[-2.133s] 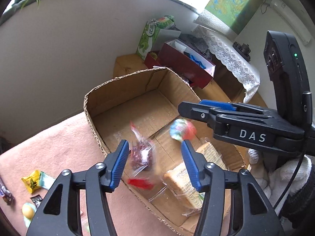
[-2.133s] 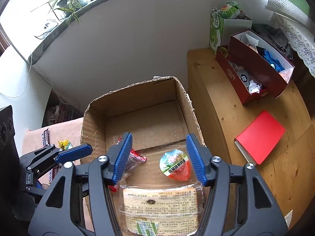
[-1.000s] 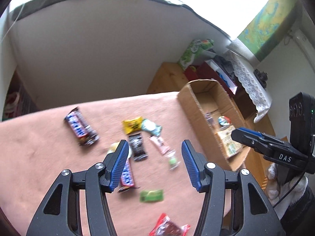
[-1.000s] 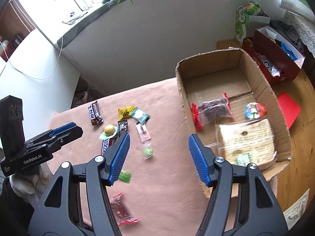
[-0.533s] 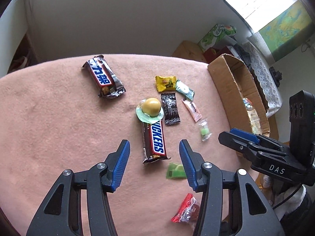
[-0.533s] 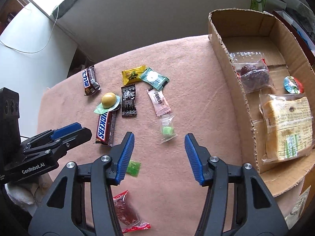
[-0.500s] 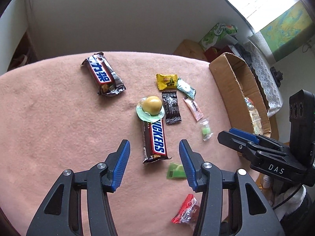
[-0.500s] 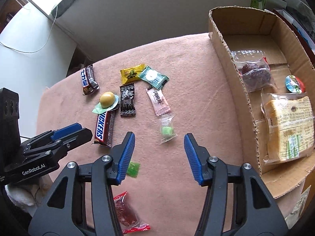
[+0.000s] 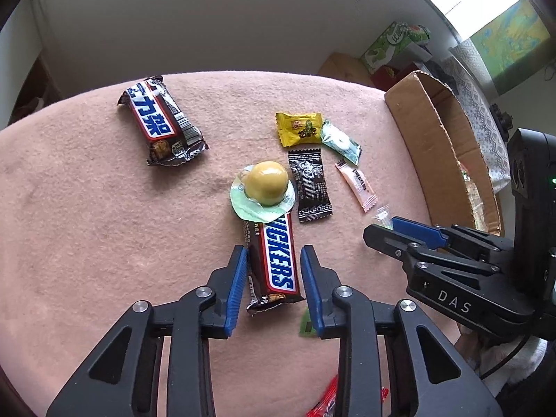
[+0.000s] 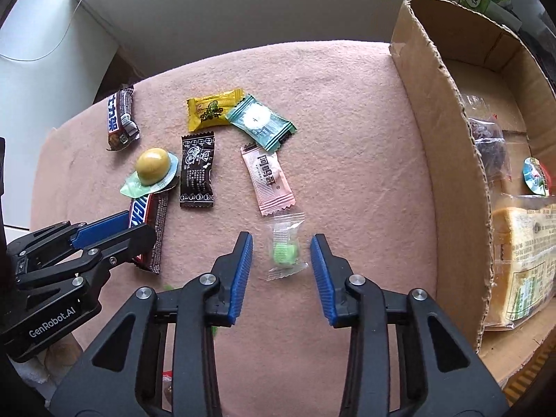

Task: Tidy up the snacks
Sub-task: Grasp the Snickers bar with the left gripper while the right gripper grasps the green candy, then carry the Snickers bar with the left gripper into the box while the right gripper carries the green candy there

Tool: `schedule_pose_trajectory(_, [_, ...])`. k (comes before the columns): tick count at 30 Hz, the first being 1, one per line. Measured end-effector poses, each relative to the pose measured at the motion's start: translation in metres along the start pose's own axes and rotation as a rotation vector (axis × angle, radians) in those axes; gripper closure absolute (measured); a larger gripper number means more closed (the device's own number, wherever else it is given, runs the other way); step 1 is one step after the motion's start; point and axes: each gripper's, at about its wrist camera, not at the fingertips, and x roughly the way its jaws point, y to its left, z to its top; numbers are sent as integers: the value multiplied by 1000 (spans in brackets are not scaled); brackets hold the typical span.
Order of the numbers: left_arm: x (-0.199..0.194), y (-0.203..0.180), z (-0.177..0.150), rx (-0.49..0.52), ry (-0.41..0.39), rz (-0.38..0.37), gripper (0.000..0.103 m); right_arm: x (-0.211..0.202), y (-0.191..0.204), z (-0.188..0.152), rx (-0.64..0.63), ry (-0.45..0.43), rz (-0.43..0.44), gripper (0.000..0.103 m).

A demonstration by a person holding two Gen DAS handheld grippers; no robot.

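Snacks lie on a pink cloth (image 9: pixel 87 226). My left gripper (image 9: pixel 274 260) is open, its jaws on either side of a Snickers bar (image 9: pixel 274 260), which also shows in the right wrist view (image 10: pixel 149 222). My right gripper (image 10: pixel 280 253) is open, its jaws on either side of a clear-wrapped green candy (image 10: pixel 285 252). A cardboard box (image 10: pixel 448 139) at the right holds a bread pack (image 10: pixel 521 257), a bag of dark snacks (image 10: pixel 490 149) and a small jelly cup (image 10: pixel 537 175).
On the cloth also lie a second chocolate bar (image 9: pixel 160 125), a yellow jelly cup (image 9: pixel 266 184), a black packet (image 9: pixel 311 184), a yellow packet (image 9: pixel 299 128), a teal packet (image 10: pixel 260 121), a pink packet (image 10: pixel 267 177) and a red packet (image 9: pixel 326 403).
Both grippers swung from over the box to the cloth and came down. The left jaws now flank the Snickers bar, the right jaws the green candy.
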Motion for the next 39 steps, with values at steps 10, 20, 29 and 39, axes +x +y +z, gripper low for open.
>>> schedule_pose_trajectory(10, [2, -1, 3, 10, 4, -2, 75, 3, 14, 4, -43, 12, -23, 82])
schedule_pose_trajectory(20, [-7, 5, -6, -33, 8, -36, 75, -9, 14, -7, -27, -11, 32, 82])
schedule_pose_trajectory(29, [-25, -5, -9, -25, -24, -67, 76, -33, -3, -8, 9, -56, 61, 82])
schedule_pose_trajectory(39, [-28, -13, -11, -4, -38, -60, 77, -63, -9, -21, 32, -110, 65, 82])
